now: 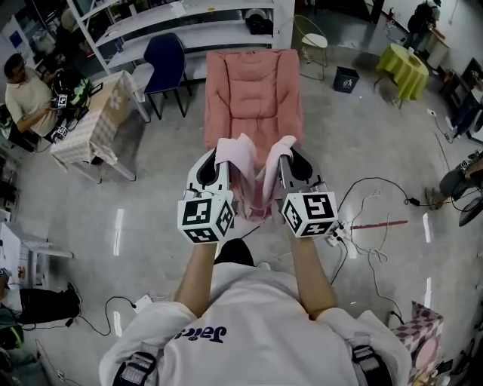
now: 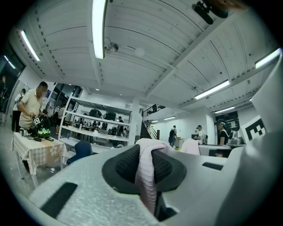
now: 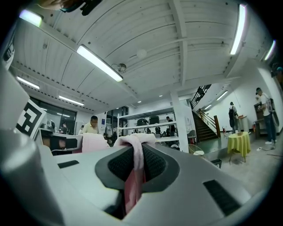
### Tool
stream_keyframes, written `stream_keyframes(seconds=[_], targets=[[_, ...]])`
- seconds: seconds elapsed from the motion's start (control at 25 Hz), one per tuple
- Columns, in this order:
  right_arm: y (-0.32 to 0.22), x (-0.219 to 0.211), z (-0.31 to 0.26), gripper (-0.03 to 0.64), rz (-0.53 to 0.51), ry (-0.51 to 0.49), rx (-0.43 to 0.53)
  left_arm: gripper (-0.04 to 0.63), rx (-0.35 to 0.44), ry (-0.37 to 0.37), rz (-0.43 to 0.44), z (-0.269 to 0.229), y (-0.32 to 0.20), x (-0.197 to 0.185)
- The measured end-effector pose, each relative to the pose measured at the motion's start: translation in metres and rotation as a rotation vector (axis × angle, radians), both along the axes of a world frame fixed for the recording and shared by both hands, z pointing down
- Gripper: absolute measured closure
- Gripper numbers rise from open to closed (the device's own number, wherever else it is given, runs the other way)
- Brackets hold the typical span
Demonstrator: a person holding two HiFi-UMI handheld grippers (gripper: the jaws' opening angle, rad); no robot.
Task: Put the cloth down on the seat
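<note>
A pale pink cloth (image 1: 254, 175) hangs between my two grippers, held up in front of me. My left gripper (image 1: 226, 153) is shut on one top corner of the cloth (image 2: 148, 170), which sticks up between the black pads (image 2: 127, 164). My right gripper (image 1: 284, 153) is shut on the other corner of the cloth (image 3: 135, 170). The slack middle sags between them. Just beyond stands a pink padded armchair (image 1: 254, 84), its seat (image 1: 253, 130) partly hidden behind the cloth. Both grippers point level toward the chair.
A dark blue chair (image 1: 166, 64) and white shelving (image 1: 181, 22) stand behind the armchair. A cloth-covered table (image 1: 94, 124) with a seated person is at left. Cables and a power strip (image 1: 336, 232) lie on the floor at right. A yellow-draped table (image 1: 405, 69) is far right.
</note>
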State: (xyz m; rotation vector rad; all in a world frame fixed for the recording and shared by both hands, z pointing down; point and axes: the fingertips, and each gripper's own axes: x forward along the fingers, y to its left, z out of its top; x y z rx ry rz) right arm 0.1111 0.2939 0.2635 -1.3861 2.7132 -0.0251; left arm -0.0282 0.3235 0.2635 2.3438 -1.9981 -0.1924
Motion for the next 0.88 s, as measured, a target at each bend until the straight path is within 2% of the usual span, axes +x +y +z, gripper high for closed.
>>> stream_keyframes(seconds=[0.36,0.52,0.68,0.88], targets=[[-0.045,-0.009,0.01,0.583,-0.008,-0.005,-0.009,0.563,-0.009,0.008,0.032,0.013,-0.052,0.009],[-0.087,-0.025,0.011,0.581,0.005,-0.007,-0.015,0.563,0.003,0.035,0.047,0.014,-0.101,-0.005],[-0.135,-0.035,0.006,0.581,0.029,-0.004,0.001,0.563,0.026,0.031,0.077,0.008,-0.155,-0.011],[-0.203,-0.063,-0.004,0.581,0.06,0.006,0.003,0.563,0.018,0.044,0.113,-0.001,-0.231,-0.038]])
